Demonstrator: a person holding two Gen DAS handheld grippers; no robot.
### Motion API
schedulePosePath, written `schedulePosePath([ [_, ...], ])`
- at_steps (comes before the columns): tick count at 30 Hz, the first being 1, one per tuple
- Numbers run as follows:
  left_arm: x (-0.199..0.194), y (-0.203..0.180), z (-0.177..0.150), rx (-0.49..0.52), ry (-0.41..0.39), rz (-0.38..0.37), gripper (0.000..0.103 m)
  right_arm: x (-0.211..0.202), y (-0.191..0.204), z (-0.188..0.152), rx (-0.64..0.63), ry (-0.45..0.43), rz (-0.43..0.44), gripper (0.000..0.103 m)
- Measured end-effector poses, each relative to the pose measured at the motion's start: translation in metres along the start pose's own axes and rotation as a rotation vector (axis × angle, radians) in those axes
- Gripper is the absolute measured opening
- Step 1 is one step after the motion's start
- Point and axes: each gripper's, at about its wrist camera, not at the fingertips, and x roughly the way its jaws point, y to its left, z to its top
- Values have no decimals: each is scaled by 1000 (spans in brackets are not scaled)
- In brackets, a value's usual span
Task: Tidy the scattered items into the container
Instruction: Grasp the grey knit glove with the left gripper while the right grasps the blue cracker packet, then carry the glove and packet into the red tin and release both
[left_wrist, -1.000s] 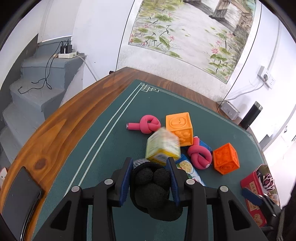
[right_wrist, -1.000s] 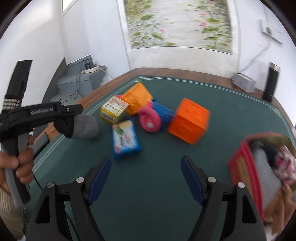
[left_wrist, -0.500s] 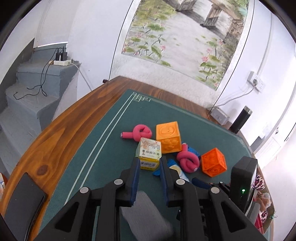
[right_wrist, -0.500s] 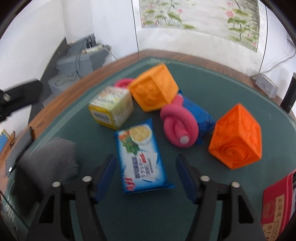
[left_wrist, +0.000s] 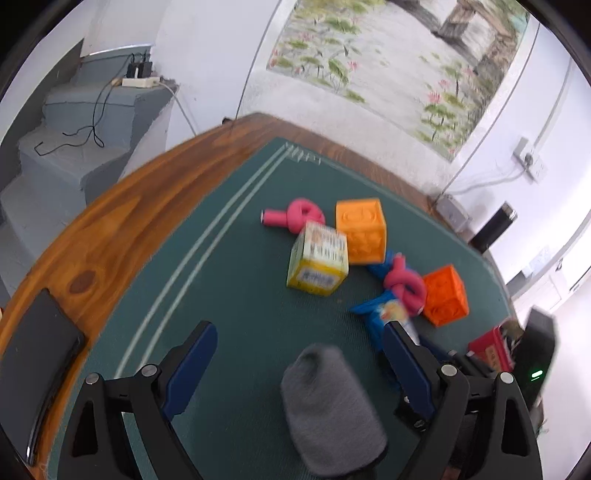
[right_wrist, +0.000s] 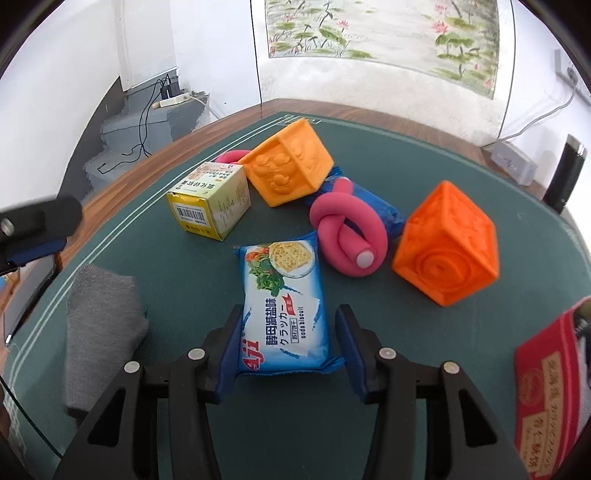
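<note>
Around the yellow box (right_wrist: 210, 197), which is the only one: two orange cubes (right_wrist: 290, 162) (right_wrist: 447, 243), two pink knotted foam rods (right_wrist: 349, 236) (left_wrist: 293, 218), one soda-biscuit packet (right_wrist: 284, 306), one blue packet (right_wrist: 373, 206), one grey sock (right_wrist: 99, 328), one red container (right_wrist: 546, 402).

We see a wooden table (left_wrist: 122, 229) under a green mat (right_wrist: 388, 155). Around the biscuit packet (right_wrist: 284, 306) lie a grey sock (right_wrist: 99, 325) to its left, a yellow box (right_wrist: 210, 199), two orange cubes and pink knots beyond, and a red container (right_wrist: 546, 391) to its right.
</note>
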Motion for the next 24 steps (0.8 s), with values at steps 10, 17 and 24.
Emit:
schedulePosePath([
  [10, 36, -14, -24, -4, 134, -39, 92, -48, -23, -14, 40, -101, -80, 53],
  [17, 45, -42, -30, 97, 150, -44, 53, -73, -38, -18, 82, -153, -97, 53],
  [24, 36, -57, -37, 155, 106, -23, 49, -102, -48, -24, 108, -221, -96, 53],
])
